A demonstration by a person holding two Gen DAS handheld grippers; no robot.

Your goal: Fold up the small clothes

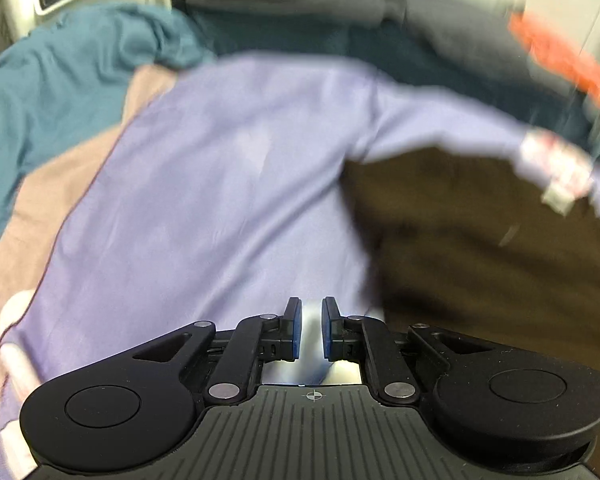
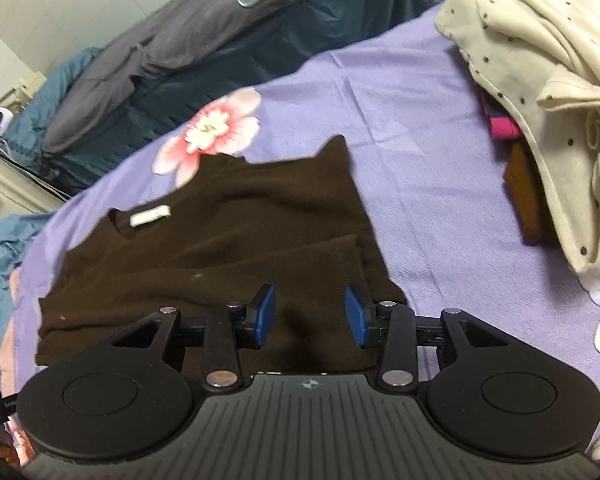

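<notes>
A bed spread with a lavender sheet (image 2: 400,92) printed with pink flowers fills both views, with teal bedding (image 2: 204,80) and a grey blanket (image 2: 172,32) heaped behind it and a pile of cream dotted clothes (image 2: 540,80) off to the right. The task's thing, a small dark brown sweater (image 2: 228,232), lies flat on the sheet with its neckline and white label (image 2: 150,216) toward the left of the right wrist view and what looks like a sleeve already laid across the body; its long axis runs roughly left to right across that view. The right tool (image 2: 310,316) hangs directly over the near hem, its blue pads apart with only brown knit showing below and nothing pinched between them. The left tool (image 1: 311,328) is nearly closed, with a narrow gap left between its pads; a pale blurred patch shows in that gap, and I cannot tell whether it is a fold of cloth being nipped or just the sheet beneath. In the blurred left wrist view, the sweater lies to the right of the tool and ahead, just beside it. By my judgement the right hand is the nearer one to the sweater, so the next fold depends on taking the hem below it and carrying it across the short axis.
</notes>
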